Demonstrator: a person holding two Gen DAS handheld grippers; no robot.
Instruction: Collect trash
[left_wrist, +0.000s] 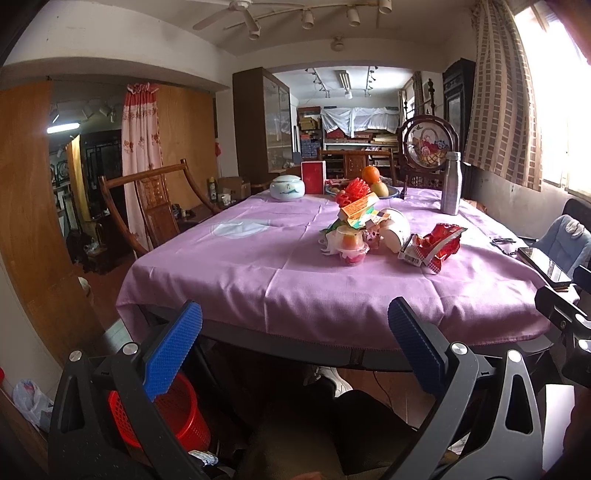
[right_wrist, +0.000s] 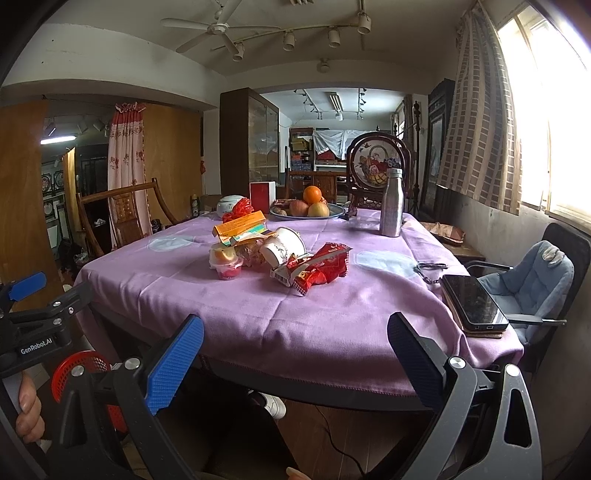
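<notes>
Left wrist view: we see the left hand-held gripper (left_wrist: 295, 343) spread apart and empty before the table (left_wrist: 258, 280) near edge, trash pile (left_wrist: 373, 232) mid-table, red basket (left_wrist: 181, 410) on the floor below; right wrist view: right hand-held gripper (right_wrist: 295, 360) likewise apart, red wrapper (right_wrist: 319, 267) nearest us.

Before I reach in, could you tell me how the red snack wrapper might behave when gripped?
The red snack wrapper looks crumpled and torn open, so it is probably light and floppy, likely to crush flat. Its glossy film may slip. It touches the tipped cup, so pulling might nudge that.
</notes>
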